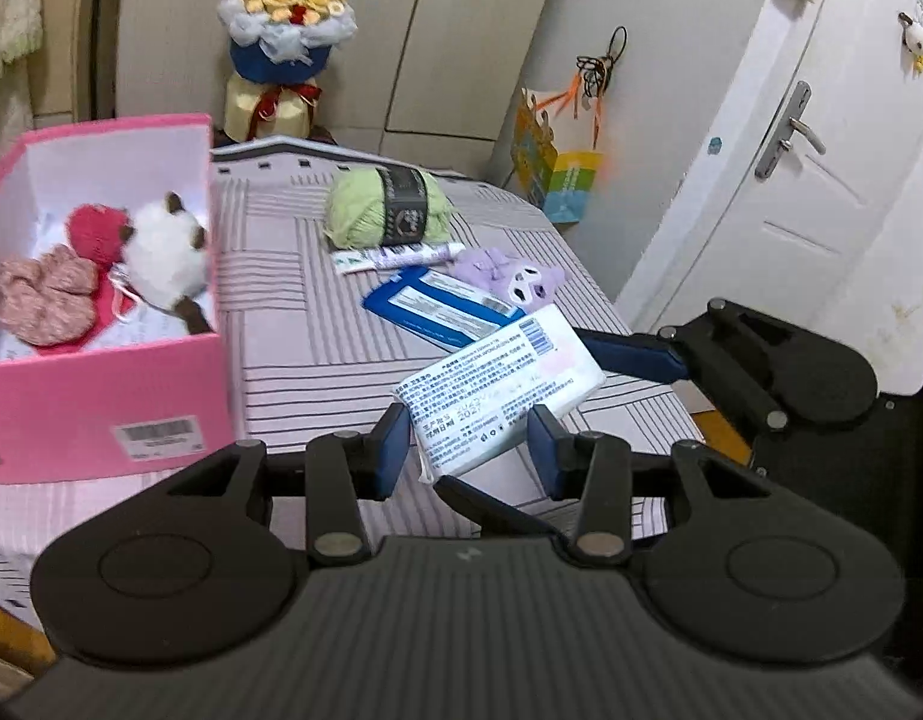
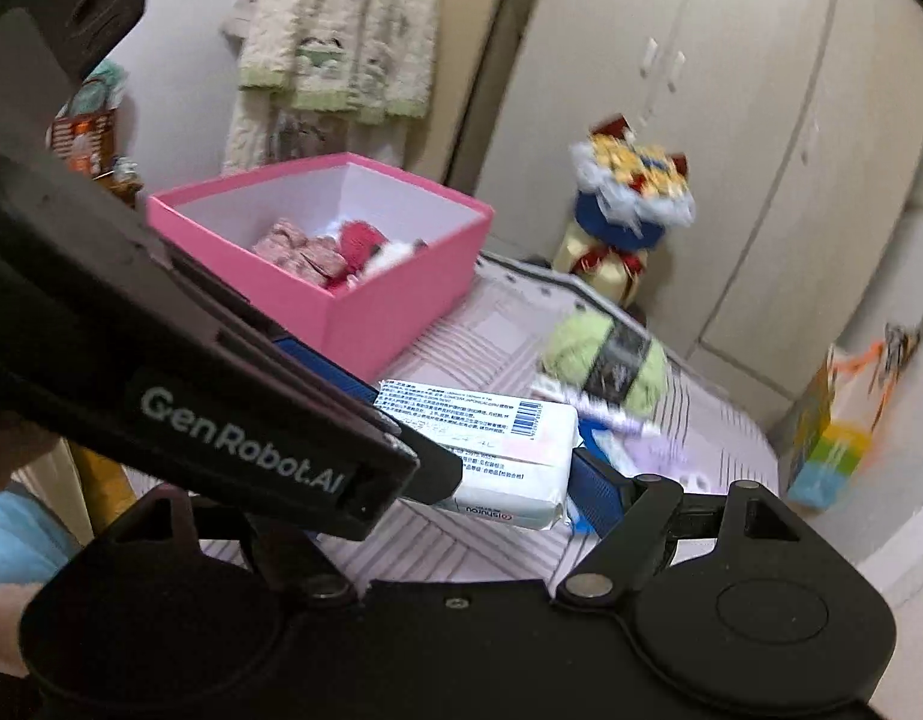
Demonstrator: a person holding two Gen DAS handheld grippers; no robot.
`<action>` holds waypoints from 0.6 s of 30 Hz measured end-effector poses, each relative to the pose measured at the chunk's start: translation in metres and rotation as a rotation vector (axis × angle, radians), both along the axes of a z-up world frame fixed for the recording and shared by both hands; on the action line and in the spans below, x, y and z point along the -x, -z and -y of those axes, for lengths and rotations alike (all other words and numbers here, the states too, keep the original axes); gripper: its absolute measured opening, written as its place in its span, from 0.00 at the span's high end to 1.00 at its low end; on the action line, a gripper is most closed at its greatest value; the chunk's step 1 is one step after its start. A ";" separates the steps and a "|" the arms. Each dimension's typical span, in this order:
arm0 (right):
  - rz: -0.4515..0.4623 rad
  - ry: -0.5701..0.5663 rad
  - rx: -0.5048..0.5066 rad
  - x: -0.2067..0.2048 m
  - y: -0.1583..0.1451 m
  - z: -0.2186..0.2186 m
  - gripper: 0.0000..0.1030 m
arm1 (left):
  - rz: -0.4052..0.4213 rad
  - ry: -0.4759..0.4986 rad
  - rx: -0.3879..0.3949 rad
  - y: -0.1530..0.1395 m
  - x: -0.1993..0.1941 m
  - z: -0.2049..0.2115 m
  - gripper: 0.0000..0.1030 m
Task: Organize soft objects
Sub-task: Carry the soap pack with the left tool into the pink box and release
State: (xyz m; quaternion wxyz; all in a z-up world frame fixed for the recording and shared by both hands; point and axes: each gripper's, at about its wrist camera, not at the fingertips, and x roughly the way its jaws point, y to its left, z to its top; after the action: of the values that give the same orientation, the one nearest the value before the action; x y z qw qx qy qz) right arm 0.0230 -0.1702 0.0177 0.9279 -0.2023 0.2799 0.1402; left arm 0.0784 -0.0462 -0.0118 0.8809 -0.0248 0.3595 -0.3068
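The white rectangular soft plastic tissue pack (image 1: 500,387) is held above the striped bed cover (image 1: 293,324), gripped by both tools at once. The left hand-held gripper (image 1: 470,450) pinches its near short end, blue pads on either side. The right hand-held gripper (image 1: 581,372) appears to clamp the pack across its length, one finger at the far corner, one under the near end; motion blur limits certainty. The pack's long axis runs away from the left tool toward the upper right. The open pink cardboard box (image 1: 101,414), the likely destination, lies to the left, nearer the left tool.
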 end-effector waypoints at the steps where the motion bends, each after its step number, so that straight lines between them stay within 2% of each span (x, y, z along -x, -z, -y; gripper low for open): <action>1: 0.006 -0.013 0.003 0.001 -0.003 -0.004 0.20 | 0.011 -0.007 -0.005 -0.004 0.003 -0.004 0.61; 9: 0.060 -0.111 -0.002 -0.007 -0.026 -0.041 0.20 | 0.085 -0.076 -0.054 -0.033 0.008 -0.041 0.61; 18: 0.065 -0.171 -0.085 -0.054 -0.034 -0.079 0.19 | 0.113 -0.163 -0.062 -0.050 -0.026 -0.086 0.60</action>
State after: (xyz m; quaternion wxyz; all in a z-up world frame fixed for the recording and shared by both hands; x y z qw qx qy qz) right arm 0.0767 -0.0916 0.0515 0.9290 -0.1904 0.2250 0.2237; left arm 0.1048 0.0398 0.0380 0.9223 -0.0092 0.3152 -0.2236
